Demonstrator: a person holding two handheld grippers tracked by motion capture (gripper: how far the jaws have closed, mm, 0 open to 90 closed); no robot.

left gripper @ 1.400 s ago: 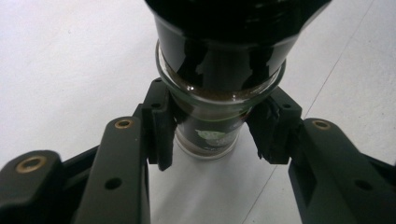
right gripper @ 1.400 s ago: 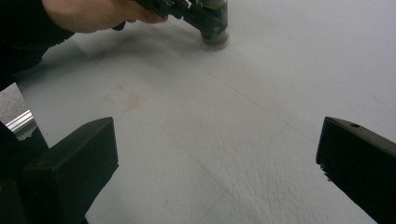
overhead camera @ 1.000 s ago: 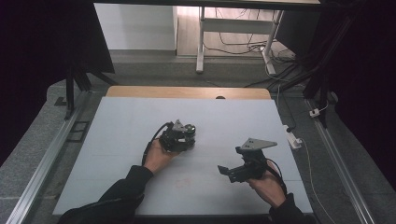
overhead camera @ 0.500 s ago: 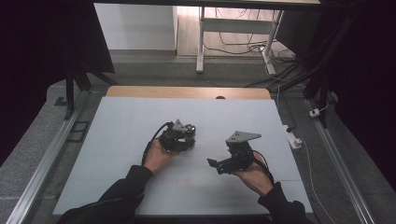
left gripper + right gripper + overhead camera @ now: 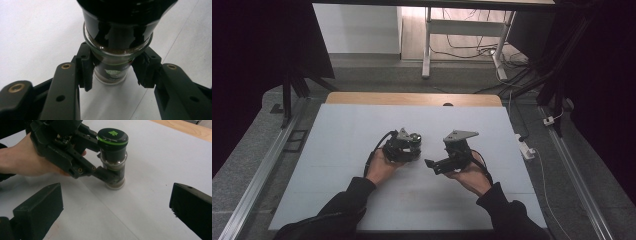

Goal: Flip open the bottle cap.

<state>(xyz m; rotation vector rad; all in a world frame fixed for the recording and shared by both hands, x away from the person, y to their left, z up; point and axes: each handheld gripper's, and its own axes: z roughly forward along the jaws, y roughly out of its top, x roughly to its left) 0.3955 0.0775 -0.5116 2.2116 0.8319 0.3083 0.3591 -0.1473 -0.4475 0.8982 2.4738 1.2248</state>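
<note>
Since the earlier frames the right gripper has moved left across the white table toward the left gripper, which has not shifted and stays clamped on the glass body of a small jar standing upright near the table's middle. The right gripper's jaws gape wide and hold nothing; to do this well it should centre on the black, green-ringed lid before closing. The jar holds a brown powder

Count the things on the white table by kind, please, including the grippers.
Grippers: 2 (left gripper, right gripper)
Jars: 1 (spice jar with black lid, standing upright)
Total: 3
</note>
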